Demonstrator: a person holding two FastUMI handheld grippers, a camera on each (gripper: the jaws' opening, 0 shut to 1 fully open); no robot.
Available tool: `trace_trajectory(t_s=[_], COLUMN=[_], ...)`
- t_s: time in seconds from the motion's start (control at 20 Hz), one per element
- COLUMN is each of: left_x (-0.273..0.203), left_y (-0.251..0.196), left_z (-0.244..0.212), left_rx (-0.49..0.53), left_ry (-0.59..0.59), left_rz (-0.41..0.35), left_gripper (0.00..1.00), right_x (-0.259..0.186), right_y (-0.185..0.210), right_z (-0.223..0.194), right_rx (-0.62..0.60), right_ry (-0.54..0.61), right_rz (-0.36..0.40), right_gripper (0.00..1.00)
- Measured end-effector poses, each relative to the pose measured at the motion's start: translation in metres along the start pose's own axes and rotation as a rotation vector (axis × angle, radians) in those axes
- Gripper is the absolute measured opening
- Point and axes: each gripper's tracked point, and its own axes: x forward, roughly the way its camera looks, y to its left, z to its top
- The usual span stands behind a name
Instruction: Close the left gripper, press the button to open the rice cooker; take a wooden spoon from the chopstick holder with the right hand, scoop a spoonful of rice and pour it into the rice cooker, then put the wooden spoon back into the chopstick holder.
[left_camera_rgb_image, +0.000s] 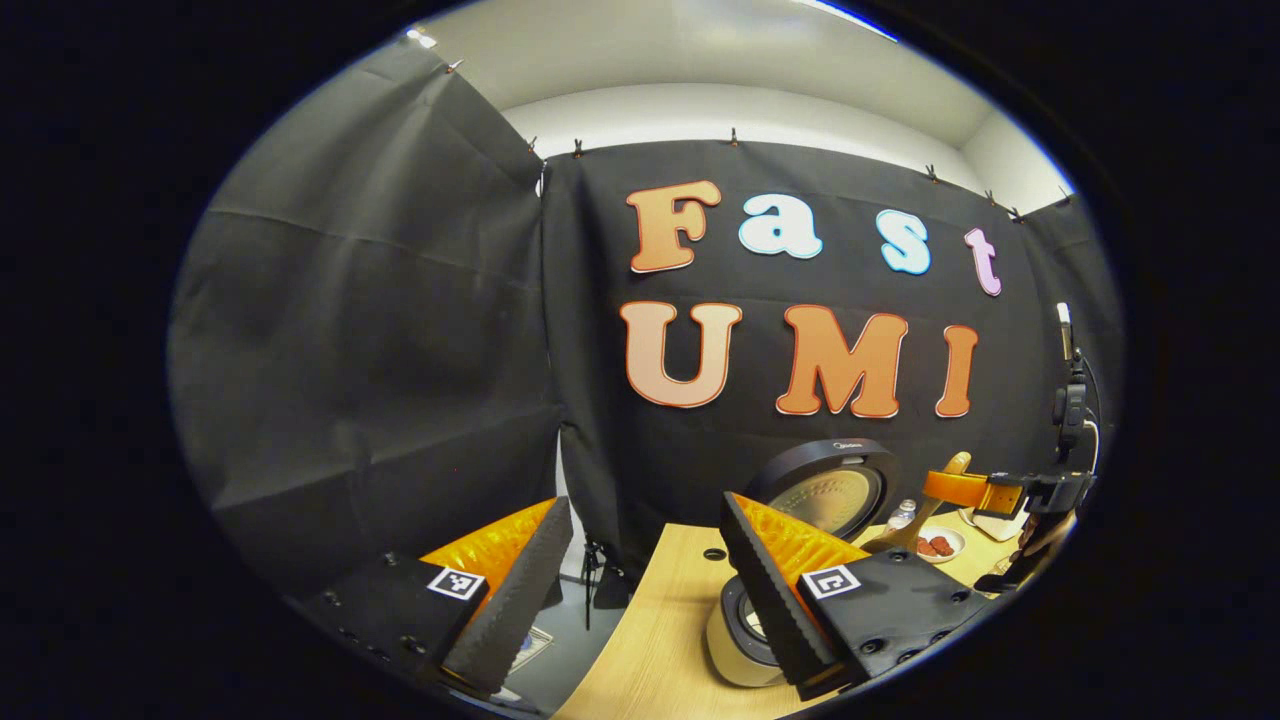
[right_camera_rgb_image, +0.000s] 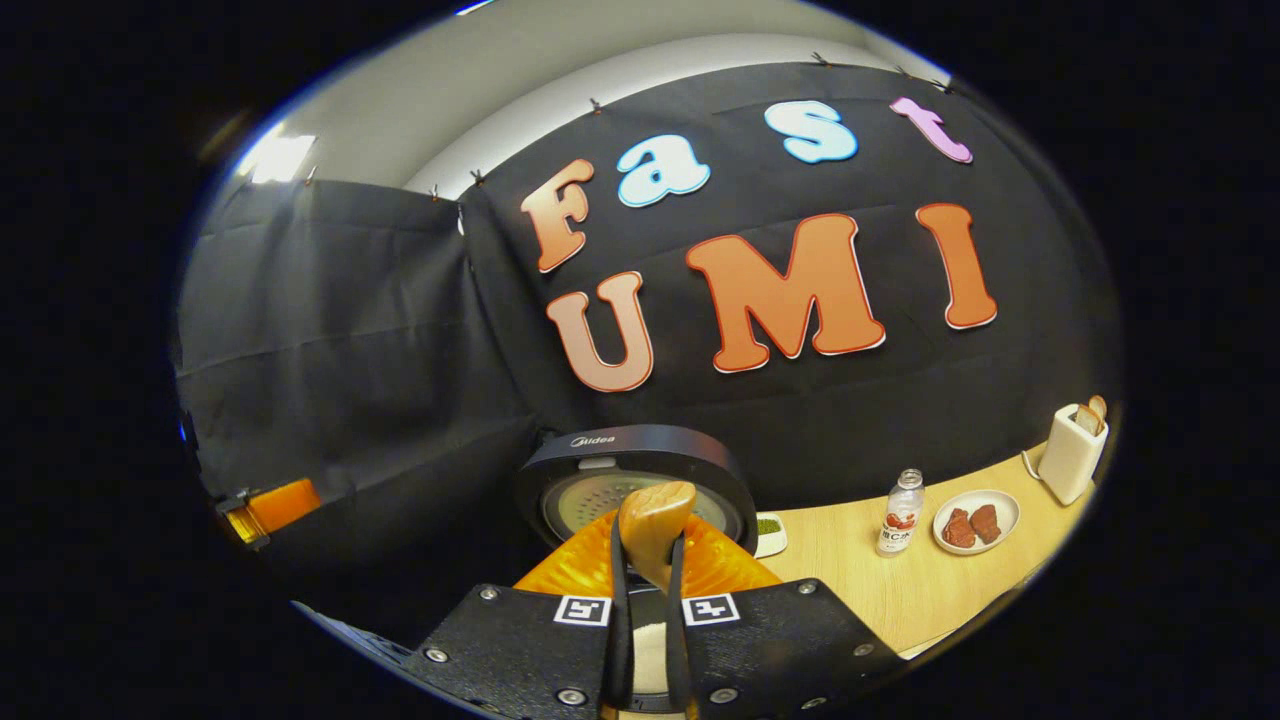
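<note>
1. Left gripper view: left gripper (left_camera_rgb_image: 640, 580) at 6 o'clock, fingers spread wide apart, nothing between them.
2. Between and past the fingers, wooden table (left_camera_rgb_image: 665, 620) runs from 6 toward 4 o'clock.
3. Rice cooker (left_camera_rgb_image: 740, 640) at 5 o'clock, partly behind the right-hand finger; its lid (left_camera_rgb_image: 830, 490) stands open and upright, inner face toward camera.
4. Right gripper (left_camera_rgb_image: 1005, 492) at 4 o'clock near the frame edge, beside the raised lid, with the wooden spoon (left_camera_rgb_image: 925, 510) slanting down from it; whether both fingers press on it can't be told from here.
5. Small bottle (left_camera_rgb_image: 903, 514) and plate (left_camera_rgb_image: 955, 540) with reddish pieces just behind the spoon, at 4 o'clock.
6. Right gripper view: right gripper (right_camera_rgb_image: 648, 600) at 6 o'clock, fingers nearly together, clamped on the wooden spoon (right_camera_rgb_image: 655, 525) handle, which sticks up between them.
7. White rice shows in the gap low between the fingers; spoon bowl itself hidden.
8. Rice cooker lid (right_camera_rgb_image: 640, 480) open straight ahead, just above centre-bottom, behind the spoon handle.
9. Table (right_camera_rgb_image: 900, 590) at 4 o'clock: bottle (right_camera_rgb_image: 902, 512), then plate (right_camera_rgb_image: 975, 520), then a white holder (right_camera_rgb_image: 1072, 455) at 3 o'clock, well apart from the cooker.
10. Left gripper (right_camera_rgb_image: 270, 508) at 8 o'clock, far off; can't tell its state from this angle.
</note>
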Motion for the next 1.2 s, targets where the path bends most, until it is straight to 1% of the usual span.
trace_trajectory(t_s=[0.05,0.1,0.25,0.45,0.65,0.8,0.9,1.0,1.2], left_x=[0.007,0.018,0.027,0.032,0.04,0.045,0.046,0.045,0.039], left_y=[-0.013,-0.02,-0.03,-0.051,-0.078,-0.095,-0.108,-0.118,-0.13], left_z=[0.001,-0.001,-0.005,0.0,0.007,0.009,0.011,0.012,0.014], left_rx=[-0.009,-0.016,-0.04,-0.05,-0.055,-0.053,-0.071,-0.085,-0.072], left_ry=[0.0,0.005,0.019,0.009,-0.007,-0.008,-0.01,-0.006,-0.005], left_rz=[-0.029,-0.04,-0.041,-0.052,-0.065,-0.065,-0.07,-0.067,-0.036], left_gripper=[1.0,1.0,0.99,0.99,0.98,0.98,0.98,0.98,0.97], right_x=[-0.004,-0.009,-0.031,-0.069,-0.111,-0.14,-0.157,-0.171,-0.188], right_y=[-0.009,-0.021,-0.059,-0.13,-0.208,-0.261,-0.29,-0.317,-0.36], right_z=[0.006,0.011,0.029,0.047,0.057,0.056,0.052,0.043,0.01], right_rx=[0.009,0.022,0.069,0.077,0.095,0.108,0.121,0.128,0.134], right_ry=[-0.01,-0.02,-0.048,-0.082,-0.101,-0.12,-0.121,-0.111,-0.052], right_rz=[-0.016,-0.032,-0.085,-0.189,-0.312,-0.406,-0.454,-0.491,-0.539], right_gripper=[0.12,0.12,0.12,0.12,0.12,0.12,0.12,0.12,0.12])
